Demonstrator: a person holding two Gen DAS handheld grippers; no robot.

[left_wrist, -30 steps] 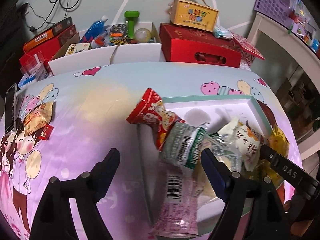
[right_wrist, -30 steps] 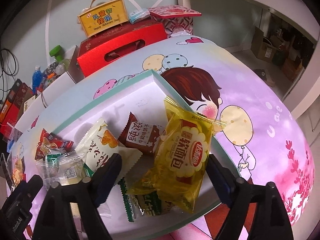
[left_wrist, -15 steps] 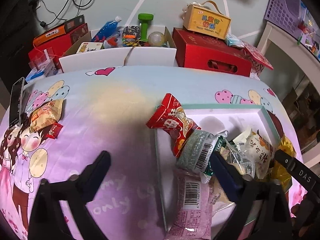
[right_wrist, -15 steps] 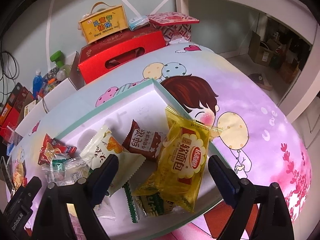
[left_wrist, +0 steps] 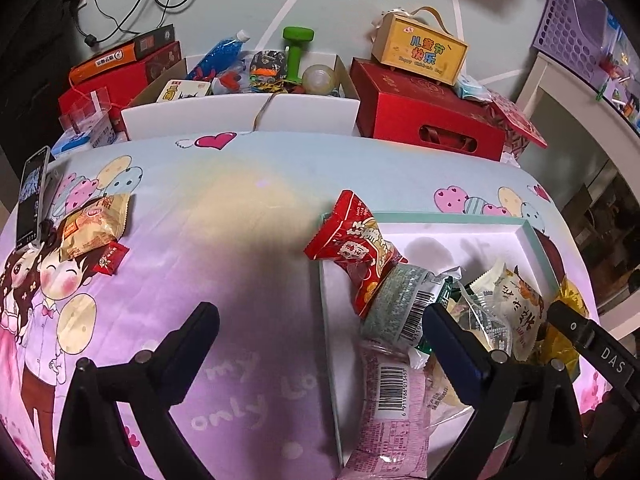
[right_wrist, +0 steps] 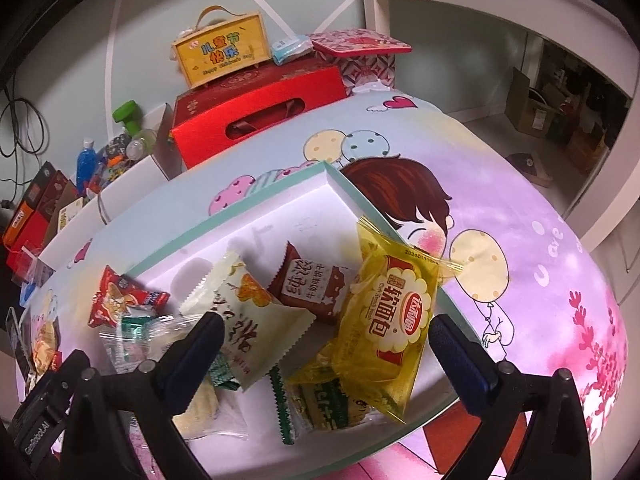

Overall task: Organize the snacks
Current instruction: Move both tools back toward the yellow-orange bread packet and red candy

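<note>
We hold the left gripper (left_wrist: pixel 320 316) low over the cartoon-print tablecloth (left_wrist: pixel 240 216), its jaws spread wide and gripping nothing; one finger hangs over bare cloth, the other over the left part of the teal-rimmed white tray (left_wrist: pixel 524 226). Our right gripper (right_wrist: pixel 326 326) hovers above the tray's near half, also wide apart and empty, straddling the yellow bread packet (right_wrist: pixel 384 320) and the cream snack bag (right_wrist: pixel 256 320).

Most snacks lie heaped in the tray: a brown wafer packet (right_wrist: pixel 310 280), a red packet (left_wrist: pixel 354 250) draped over the left rim, a pink packet (left_wrist: pixel 390 408) hanging over the near rim. The tray's far half is bare. An orange biscuit packet (left_wrist: pixel 94 224) and a small red sachet (left_wrist: pixel 110 258) lie well apart on the cloth's left side, beside a phone (left_wrist: pixel 32 196). Open cloth separates them from the tray.
</note>
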